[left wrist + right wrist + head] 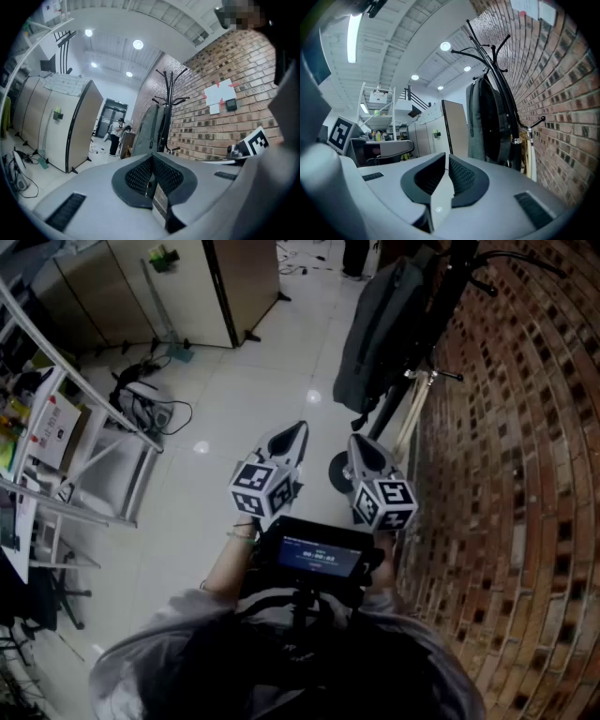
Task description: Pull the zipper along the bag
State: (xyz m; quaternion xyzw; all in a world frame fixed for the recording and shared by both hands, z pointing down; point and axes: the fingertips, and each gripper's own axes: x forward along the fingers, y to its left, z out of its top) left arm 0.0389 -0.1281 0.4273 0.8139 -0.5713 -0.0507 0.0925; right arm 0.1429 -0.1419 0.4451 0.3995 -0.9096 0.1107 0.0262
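Head view: the bag (pixel 375 334) hangs on the coat rack (pixel 452 268) well ahead, so it should be approached and the left tongs (pixel 151 157), pressed together, and the right tongs (pixel 446 157), barely parted and empty, spread before its zipper (pixel 471 119) is pinched.

bag (pixel 380 334) zipper too small to tell, coat rack (pixel 394 404) top cut off

No legible text, timer digits on the dark screen (pixel 319 557) too blurred
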